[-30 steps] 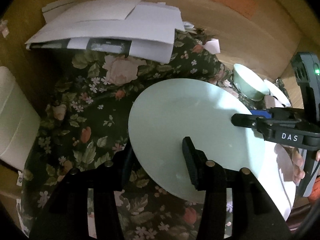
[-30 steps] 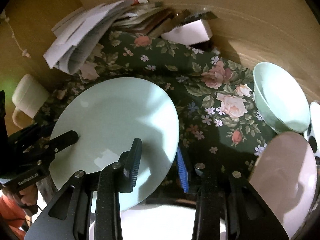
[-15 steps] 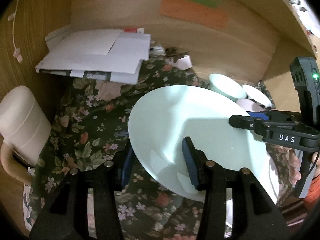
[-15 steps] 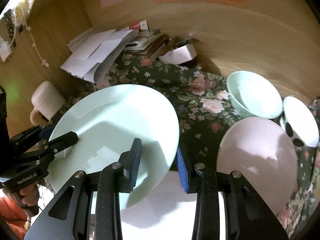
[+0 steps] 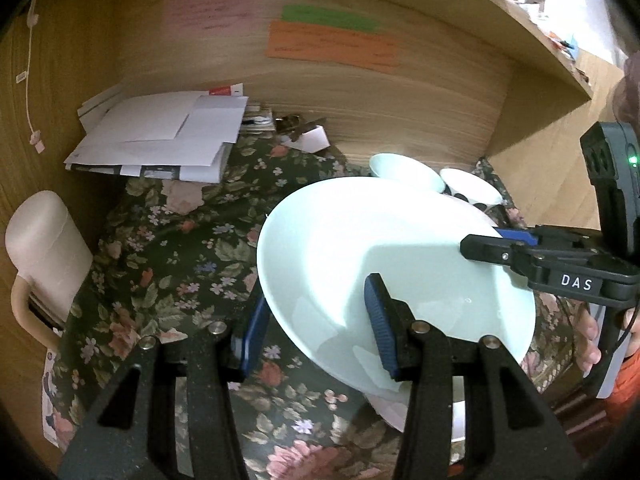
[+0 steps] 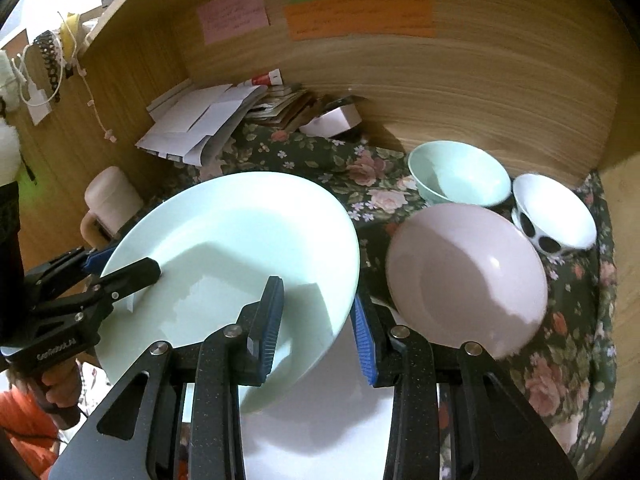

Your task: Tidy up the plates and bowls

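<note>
The plate (image 6: 240, 248) is held above the cloth (image 6: 304, 160) between the left gripper (image 5: 316, 320) on its left rim and the right gripper (image 6: 316, 320) on its right, with a big bowl (image 6: 468, 276) just right, two bowls (image 6: 460, 172) (image 6: 556, 212) behind that, and papers (image 6: 196, 120) far left.

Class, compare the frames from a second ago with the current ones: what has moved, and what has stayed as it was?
The mint plate, clamped at opposite rims by the left gripper and right gripper, has been lifted higher above the floral cloth. Both grips are unchanged; the pink bowl and paper stack stayed put.
</note>
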### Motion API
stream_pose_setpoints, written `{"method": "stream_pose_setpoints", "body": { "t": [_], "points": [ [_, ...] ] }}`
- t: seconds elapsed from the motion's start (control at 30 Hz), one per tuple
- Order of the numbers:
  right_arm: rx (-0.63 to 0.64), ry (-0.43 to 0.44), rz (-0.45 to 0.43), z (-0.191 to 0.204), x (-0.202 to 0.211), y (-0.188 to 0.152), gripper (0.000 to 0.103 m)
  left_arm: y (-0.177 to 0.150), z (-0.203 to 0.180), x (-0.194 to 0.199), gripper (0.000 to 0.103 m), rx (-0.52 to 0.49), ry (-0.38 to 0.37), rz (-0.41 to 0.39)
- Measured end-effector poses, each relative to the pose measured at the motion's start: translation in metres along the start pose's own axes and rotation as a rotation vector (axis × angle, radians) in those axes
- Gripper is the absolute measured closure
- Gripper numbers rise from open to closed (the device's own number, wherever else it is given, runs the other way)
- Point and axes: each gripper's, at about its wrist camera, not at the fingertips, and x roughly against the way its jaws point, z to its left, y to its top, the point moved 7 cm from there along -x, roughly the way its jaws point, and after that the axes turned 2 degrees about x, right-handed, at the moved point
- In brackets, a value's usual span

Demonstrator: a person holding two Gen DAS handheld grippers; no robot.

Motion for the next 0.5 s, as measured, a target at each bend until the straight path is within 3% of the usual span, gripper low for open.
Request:
{"method": "stream_pose_setpoints", "body": {
  "t": [0.5],
  "points": [
    [-0.062,-0.002,0.004,-0.013,0.018,-0.047,0.072,-0.035,-0.035,0.010,0.056,-0.038,-0.030,0.025]
  ]
}}
